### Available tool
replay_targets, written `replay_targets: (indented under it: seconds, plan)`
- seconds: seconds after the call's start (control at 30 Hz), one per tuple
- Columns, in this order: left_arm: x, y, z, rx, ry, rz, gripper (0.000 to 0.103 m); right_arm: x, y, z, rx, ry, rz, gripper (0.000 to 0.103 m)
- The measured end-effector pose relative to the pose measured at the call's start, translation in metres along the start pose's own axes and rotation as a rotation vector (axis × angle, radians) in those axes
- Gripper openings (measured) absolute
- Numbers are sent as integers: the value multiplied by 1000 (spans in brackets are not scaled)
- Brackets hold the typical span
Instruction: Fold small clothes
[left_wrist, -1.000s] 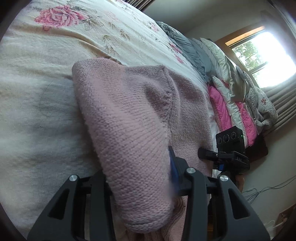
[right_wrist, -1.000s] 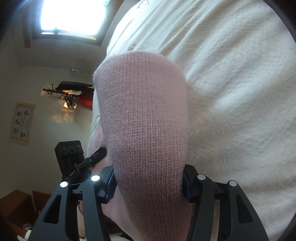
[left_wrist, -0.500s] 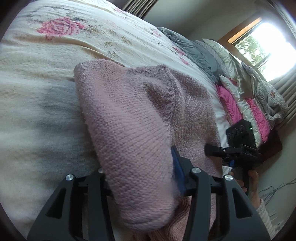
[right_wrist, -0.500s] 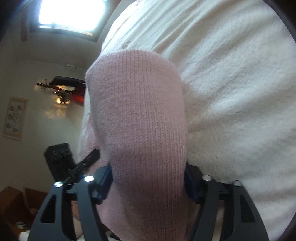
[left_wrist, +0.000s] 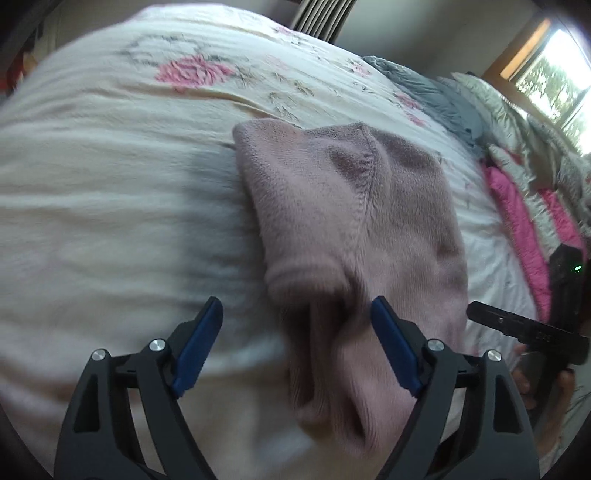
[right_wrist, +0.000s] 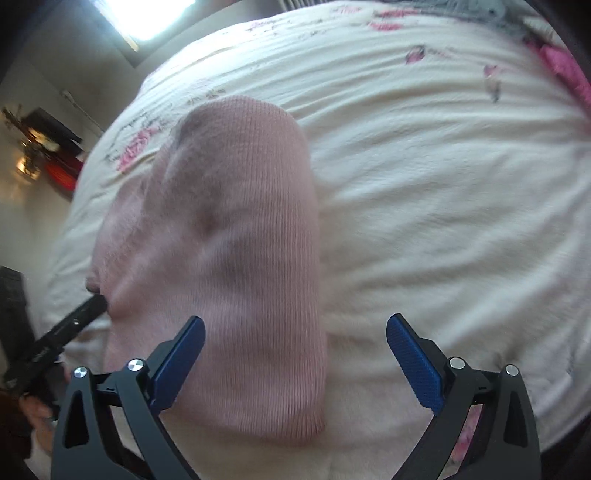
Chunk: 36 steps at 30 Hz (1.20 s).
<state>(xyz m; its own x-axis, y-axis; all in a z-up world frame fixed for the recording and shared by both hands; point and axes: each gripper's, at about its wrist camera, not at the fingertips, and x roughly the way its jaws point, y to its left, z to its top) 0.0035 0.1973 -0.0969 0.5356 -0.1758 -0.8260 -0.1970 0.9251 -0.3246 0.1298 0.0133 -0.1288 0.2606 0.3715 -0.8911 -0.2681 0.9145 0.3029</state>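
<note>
Sweater (left_wrist: 354, 221) on bedspread (left_wrist: 110, 206); pillows (left_wrist: 517, 177) nearby.

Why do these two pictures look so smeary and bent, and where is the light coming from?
Left wrist view: the pink sweater and bedspread are smeared by motion blur, the fisheye bulges the bed, and the window glares at upper right. Right wrist view: milder blur, the same curved edges, and a blown-out white window at the top.

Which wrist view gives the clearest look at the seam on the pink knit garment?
The left wrist view. The pink knit garment lies on the bedspread with its raised seam running down the middle. The right wrist view shows only the garment's smooth ribbed fold, with no seam visible.
</note>
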Motion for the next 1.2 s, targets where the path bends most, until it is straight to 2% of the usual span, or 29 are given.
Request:
replay_targets:
  seconds: [0.07, 0.33, 0.5, 0.67, 0.87, 1.03, 1.2]
  plan:
    - [-8, -7, -9, 29, 2, 37, 82, -7, 6, -8, -14, -16, -27, 99]
    - [-37, -25, -34, 61, -2, 89, 84, -30, 18, -43, -49, -57, -113, 99]
    - [-57, -38, -42, 92, -32, 113, 84, -45, 35, -50, -71, -69, -228, 99]
    - [-74, -45, -49, 97, -70, 140, 87, -64, 48, -62, -102, -125, -328, 99]
    - [-85, -42, -56, 81, -83, 151, 87, -82, 56, -75, -119, -166, -336, 99]
    - [-91, -36, -60, 52, -99, 163, 88, -91, 63, -80, -150, -198, -383, 99]
    - [-99, -40, -63, 65, -127, 180, 89, -96, 67, -85, -154, -203, -364, 99]
